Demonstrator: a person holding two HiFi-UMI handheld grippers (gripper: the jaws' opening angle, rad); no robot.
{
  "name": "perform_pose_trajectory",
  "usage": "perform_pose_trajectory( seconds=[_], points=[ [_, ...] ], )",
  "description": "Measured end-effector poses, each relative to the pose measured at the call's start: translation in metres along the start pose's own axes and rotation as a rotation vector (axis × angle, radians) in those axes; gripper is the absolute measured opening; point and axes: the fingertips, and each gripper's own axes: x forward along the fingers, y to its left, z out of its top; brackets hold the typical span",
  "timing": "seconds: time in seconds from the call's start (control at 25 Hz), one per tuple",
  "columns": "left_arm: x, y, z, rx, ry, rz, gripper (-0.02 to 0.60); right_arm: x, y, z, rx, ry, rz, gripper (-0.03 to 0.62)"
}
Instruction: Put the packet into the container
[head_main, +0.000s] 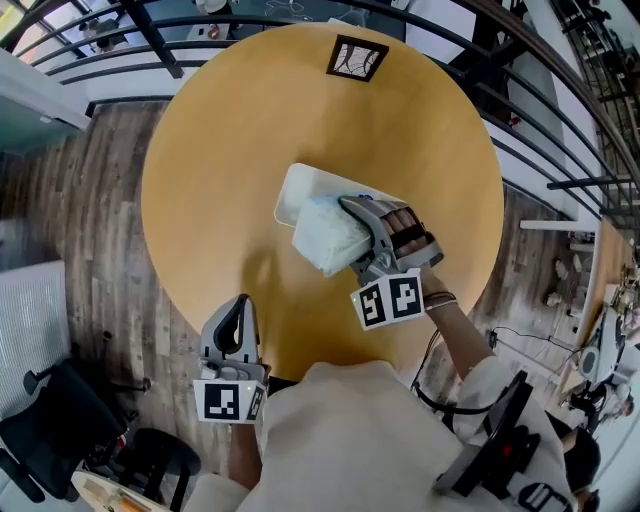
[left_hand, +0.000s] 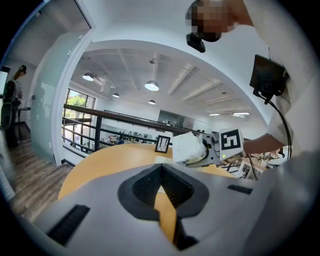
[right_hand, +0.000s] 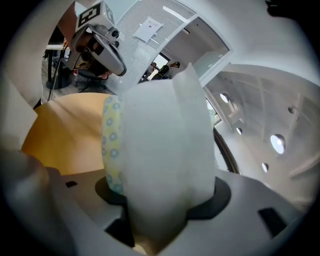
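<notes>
A white, soft packet hangs in my right gripper, which is shut on it from both sides. It hovers over the near right edge of the white rectangular container in the middle of the round wooden table. The packet fills the right gripper view; a yellow strip with blue dots runs down its left side. My left gripper rests at the table's near edge, jaws together and holding nothing. From the left gripper view, the packet and right gripper show above the container.
A black-and-white marker card lies at the table's far edge. Dark metal railings curve round the far and right sides. A black office chair stands on the wooden floor at lower left.
</notes>
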Motion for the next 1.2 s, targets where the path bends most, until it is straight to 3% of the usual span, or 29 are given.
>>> perform_pose_trajectory(
  seconds=[0.4,0.92,1.08,1.2],
  points=[
    [-0.006,0.0,-0.001,-0.022,-0.026,0.016,0.005,0.03,0.011,-0.013,0.231,0.037,0.264,0.298],
    [-0.021,0.014,0.003,-0.035,-0.059,0.074,0.005,0.083,0.048,-0.058,0.31,0.348,0.525,0.298],
    [-0.023,0.018,0.002,-0.04,-0.06,0.082,0.005,0.09,0.055,-0.065,0.287,0.408,0.559,0.298],
    [-0.025,0.022,0.004,-0.036,-0.066,0.086,0.005,0.095,0.054,-0.057,0.325,0.388,0.555,0.299]
  ],
)
